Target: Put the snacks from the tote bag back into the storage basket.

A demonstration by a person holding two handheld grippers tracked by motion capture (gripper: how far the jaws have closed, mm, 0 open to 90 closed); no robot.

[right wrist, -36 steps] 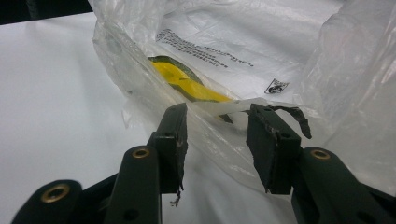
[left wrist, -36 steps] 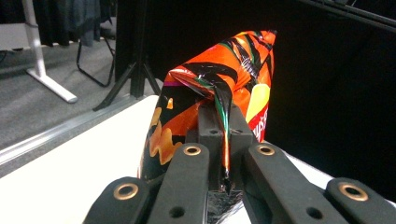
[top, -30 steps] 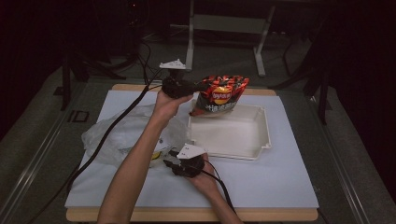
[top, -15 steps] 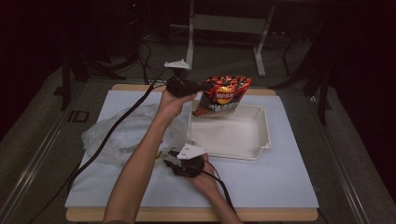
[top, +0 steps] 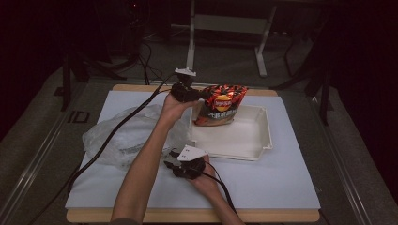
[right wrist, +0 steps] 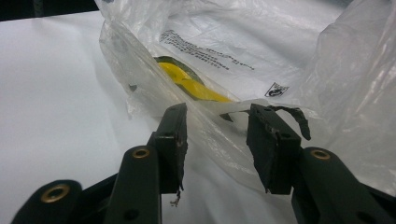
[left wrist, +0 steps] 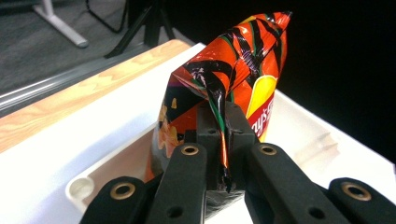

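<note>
Your left tongs [top: 202, 95] were squeezed tight on the side seam of the red chip bag [top: 220, 105]. The bag stood nearly upright, its long side going up and down, leaning a little. Its bottom hung at the back left corner of the white tray [top: 256, 140], close to the wall there. The rest of the tray had lots of room. Your right tongs [top: 171, 158] were about half open, holding nothing, with the clear plastic bag [right wrist: 261, 56] between them on the bench [top: 281, 183].

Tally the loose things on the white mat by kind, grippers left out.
Chip bag: 1
White tray: 1
Clear plastic bag: 1
Yellow item inside the plastic bag: 1
Total: 4
</note>
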